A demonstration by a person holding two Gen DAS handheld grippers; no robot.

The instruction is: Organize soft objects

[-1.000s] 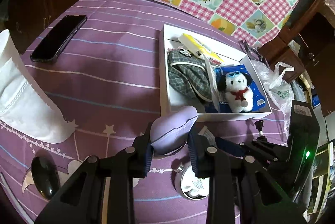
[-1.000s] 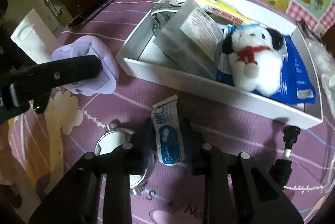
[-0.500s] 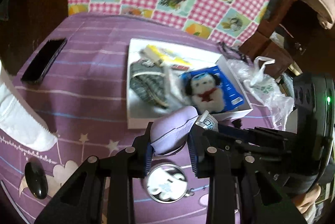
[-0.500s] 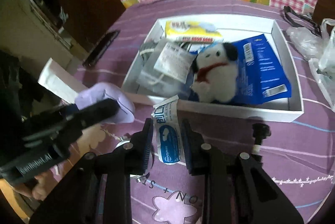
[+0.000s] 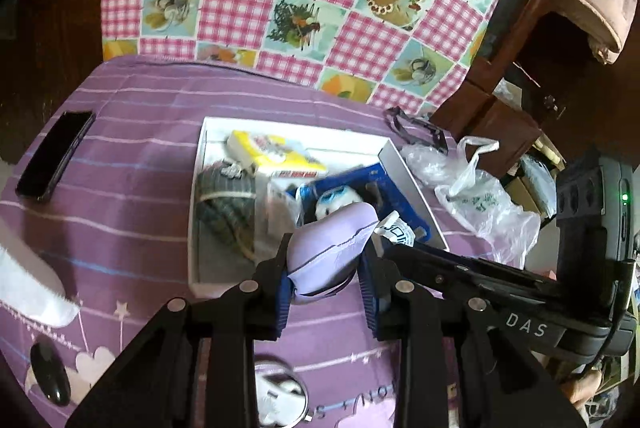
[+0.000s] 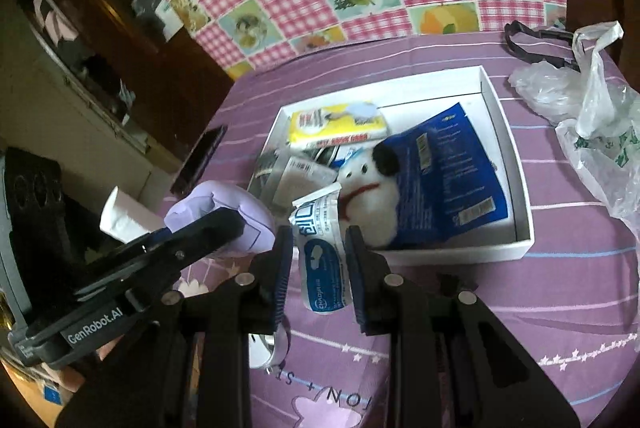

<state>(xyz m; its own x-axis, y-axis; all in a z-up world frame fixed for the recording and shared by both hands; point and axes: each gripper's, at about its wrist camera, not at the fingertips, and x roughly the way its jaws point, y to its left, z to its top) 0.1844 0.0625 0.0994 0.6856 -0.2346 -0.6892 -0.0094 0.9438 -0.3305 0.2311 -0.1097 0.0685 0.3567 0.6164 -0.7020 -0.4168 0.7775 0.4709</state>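
Observation:
My left gripper (image 5: pixel 326 268) is shut on a lilac soft pouch (image 5: pixel 332 248) and holds it above the near edge of the white box (image 5: pixel 196 228). The pouch also shows in the right wrist view (image 6: pixel 224 216). My right gripper (image 6: pixel 318 264) is shut on a small white and blue sachet (image 6: pixel 320 248), held in the air just in front of the box (image 6: pixel 516 164). In the box lie a white plush dog (image 6: pixel 372 200), a blue packet (image 6: pixel 444 180), a yellow pack (image 6: pixel 336 124) and a plaid cloth (image 5: pixel 226 212).
A black phone (image 5: pixel 52 156) lies far left on the purple cloth. A white tissue roll (image 5: pixel 28 288) is at the left edge. A round tin (image 5: pixel 280 392) and a black oval item (image 5: pixel 50 372) lie near me. Plastic bags (image 6: pixel 592 116) sit right of the box.
Both grippers have risen and moved toward the box with their loads. The pouch and the sachet now hang over the box's near edge, higher above the table.

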